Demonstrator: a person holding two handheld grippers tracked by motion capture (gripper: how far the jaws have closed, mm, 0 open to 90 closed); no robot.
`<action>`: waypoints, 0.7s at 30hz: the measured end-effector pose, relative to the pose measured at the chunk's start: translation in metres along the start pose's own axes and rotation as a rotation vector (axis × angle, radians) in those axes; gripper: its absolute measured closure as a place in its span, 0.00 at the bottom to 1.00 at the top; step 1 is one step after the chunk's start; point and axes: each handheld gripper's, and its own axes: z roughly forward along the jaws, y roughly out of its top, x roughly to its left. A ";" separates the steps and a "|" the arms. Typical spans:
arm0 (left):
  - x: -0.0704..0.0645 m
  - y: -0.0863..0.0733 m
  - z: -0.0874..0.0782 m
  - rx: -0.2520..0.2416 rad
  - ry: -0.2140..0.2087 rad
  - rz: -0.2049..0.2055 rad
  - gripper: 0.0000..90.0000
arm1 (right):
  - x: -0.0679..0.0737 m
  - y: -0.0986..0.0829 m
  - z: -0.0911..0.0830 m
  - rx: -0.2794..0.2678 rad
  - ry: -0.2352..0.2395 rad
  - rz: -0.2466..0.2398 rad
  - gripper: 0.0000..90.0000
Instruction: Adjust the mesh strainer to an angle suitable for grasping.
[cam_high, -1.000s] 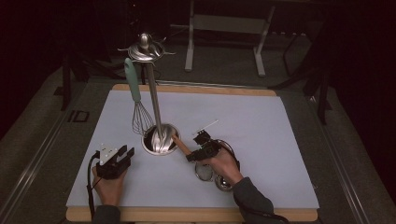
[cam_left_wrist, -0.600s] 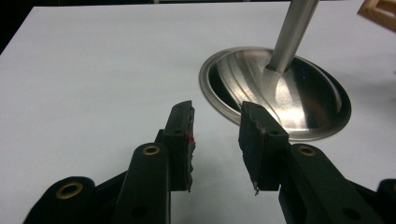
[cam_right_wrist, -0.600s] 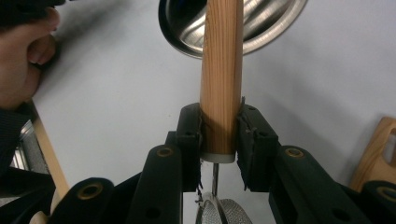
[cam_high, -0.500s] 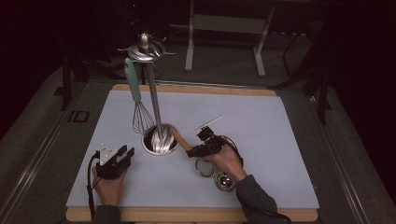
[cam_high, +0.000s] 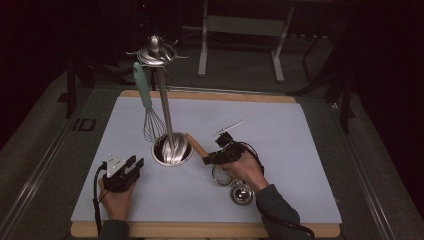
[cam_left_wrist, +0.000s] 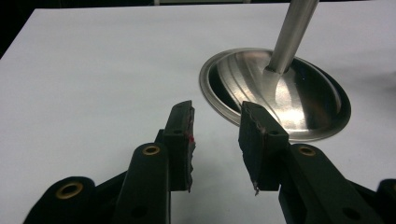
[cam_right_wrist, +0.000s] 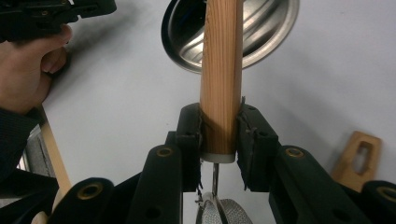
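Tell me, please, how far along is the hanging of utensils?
Done: the whisk hangs on the stand. In hand: the right gripper is shut on a strainer's wooden handle, low by the stand's base, not yet hung. To do: a small metal utensil lies on the mat. The left gripper is open and empty.

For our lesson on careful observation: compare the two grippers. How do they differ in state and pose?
The right gripper is shut on the strainer's wooden handle; the left gripper is open with nothing between its jaws. The right gripper is lifted, handle pointing toward the stand base; the left gripper rests beside the base. Both have black jaws.
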 end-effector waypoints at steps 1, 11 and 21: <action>0.000 0.000 0.000 0.000 0.000 0.001 0.73 | -0.003 0.000 -0.003 -0.003 -0.004 0.001 0.80; 0.000 0.000 0.000 -0.002 0.001 0.002 0.73 | -0.016 0.003 -0.017 -0.013 -0.010 -0.031 0.80; 0.000 0.000 0.000 -0.003 0.000 0.002 0.73 | -0.029 0.012 -0.033 -0.033 -0.034 -0.051 0.80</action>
